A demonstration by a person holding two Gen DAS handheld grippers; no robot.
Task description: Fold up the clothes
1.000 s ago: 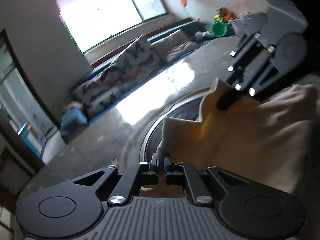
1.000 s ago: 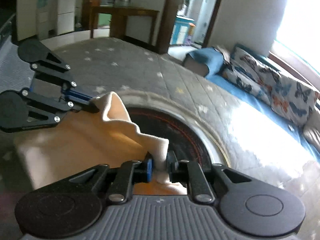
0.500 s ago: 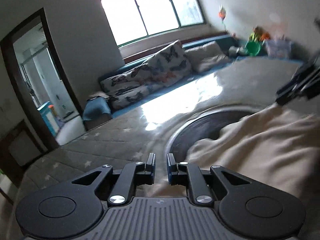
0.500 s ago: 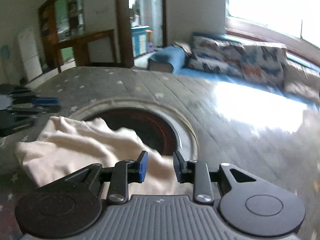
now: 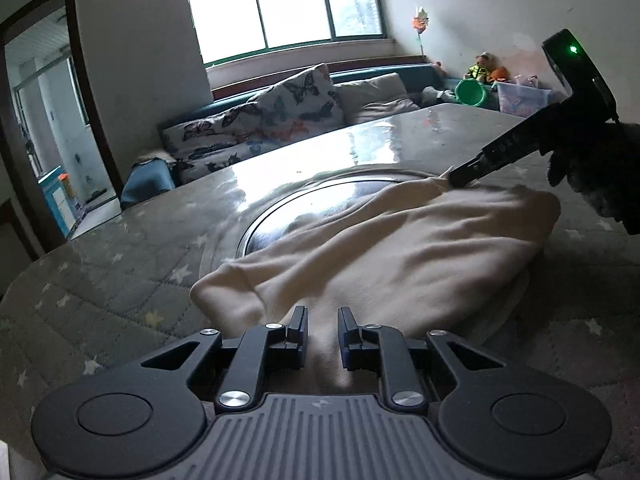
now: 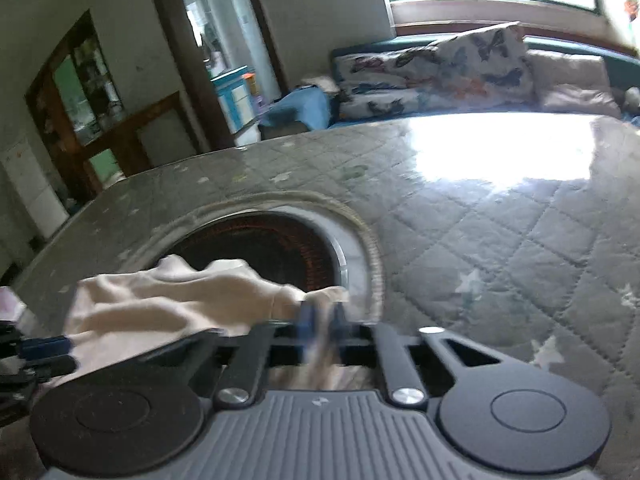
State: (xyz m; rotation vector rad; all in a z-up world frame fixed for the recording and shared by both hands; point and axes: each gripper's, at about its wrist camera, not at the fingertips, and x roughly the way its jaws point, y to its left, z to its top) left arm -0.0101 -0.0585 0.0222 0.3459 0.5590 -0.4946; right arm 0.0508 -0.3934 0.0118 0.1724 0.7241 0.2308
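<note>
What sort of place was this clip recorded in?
Most likely a living room in a home. A long bench sofa with butterfly-print cushions runs under a wide window, toys sit in the corner, and the cream garment lies on a table with a quilted cover.

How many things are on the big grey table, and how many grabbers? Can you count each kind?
Cream garment: 1
Round dark glass hotplate set in the table: 1
Grabbers: 2, the left gripper and the right gripper
Total: 4
</note>
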